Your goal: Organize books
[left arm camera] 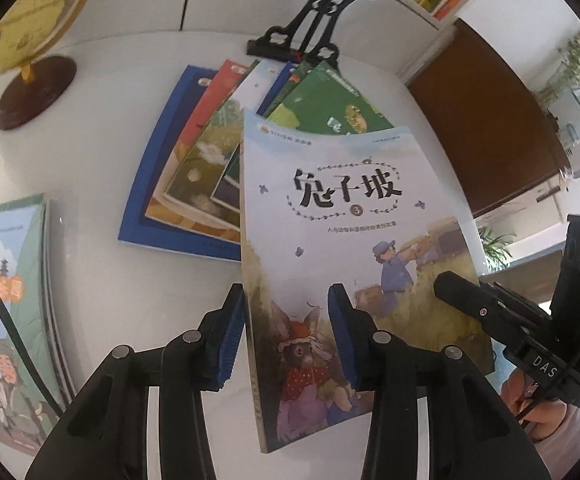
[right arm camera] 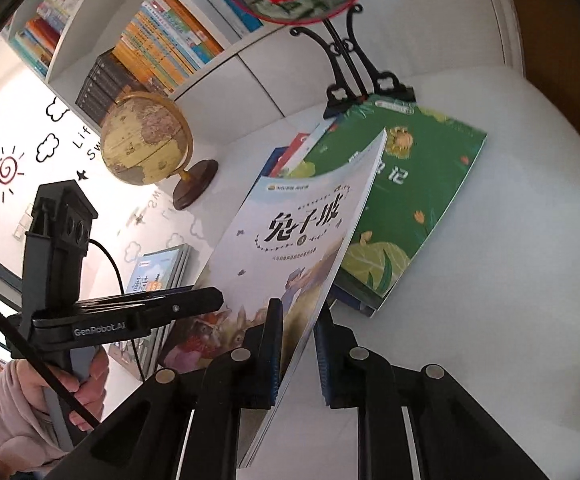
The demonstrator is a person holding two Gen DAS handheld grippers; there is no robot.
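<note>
From my left wrist camera, I have the left gripper [left arm camera: 285, 332] clamped on the near left edge of the pale blue book [left arm camera: 346, 240], one blue pad under the spine side and the other pressing its cover. The book hangs tilted above the white tabletop [left arm camera: 101, 288], lifted clear of the fanned pile of books [left arm camera: 209, 152] beyond it. The right gripper [left arm camera: 446, 284] reaches in from the right and touches the book's other edge. A separate neat stack [left arm camera: 9, 280] lies at the far left, a globe [left arm camera: 29, 28] behind it.

From my right wrist camera, the right gripper [right arm camera: 296, 344] is clenched on the book's [right arm camera: 290, 240] right edge, the pages caught between both pads. The green book [right arm camera: 406, 184] tops the loose pile underneath, against the black stand [right arm camera: 370, 88]. The left gripper [right arm camera: 209, 300] bites the opposite side.

My read: one book is up and carried by both grippers, not yet placed. Several in the fanned pile are left to sort; the stack on the left looks like the destination.
</note>
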